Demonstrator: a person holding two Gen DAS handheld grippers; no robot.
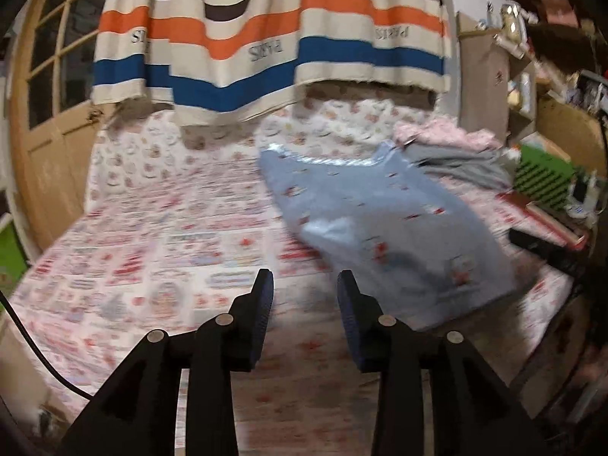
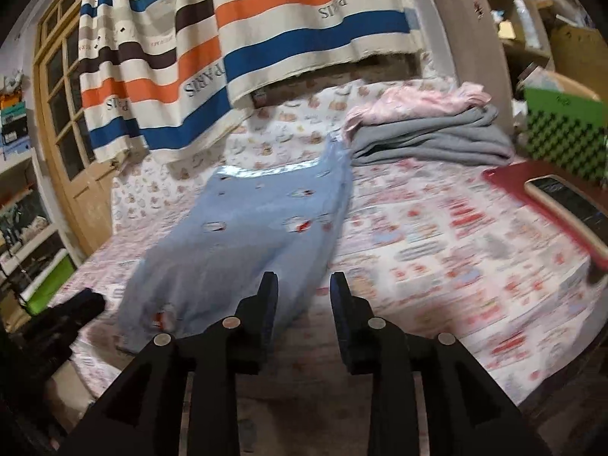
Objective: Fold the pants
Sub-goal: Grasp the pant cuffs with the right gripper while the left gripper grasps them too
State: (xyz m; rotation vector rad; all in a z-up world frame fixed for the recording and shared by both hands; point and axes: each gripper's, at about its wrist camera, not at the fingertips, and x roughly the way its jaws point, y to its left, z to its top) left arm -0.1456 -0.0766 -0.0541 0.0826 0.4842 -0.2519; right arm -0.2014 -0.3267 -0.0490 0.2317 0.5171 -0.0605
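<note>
Light blue pants (image 1: 383, 220) with small red and white prints lie spread on the patterned bedsheet (image 1: 159, 250), waistband toward the far side. They also show in the right wrist view (image 2: 243, 235). My left gripper (image 1: 306, 281) is open and empty, above the sheet just left of the pants' near end. My right gripper (image 2: 303, 283) is open and empty, hovering over the near right edge of the pants. Both views are motion-blurred.
A striped curtain (image 1: 266, 45) hangs behind the bed. A folded grey garment (image 2: 429, 140) with a pink one (image 2: 414, 102) on top lies at the far right. A red tray with a dark object (image 2: 562, 197) sits at the right edge. A wooden door (image 1: 45, 114) stands left.
</note>
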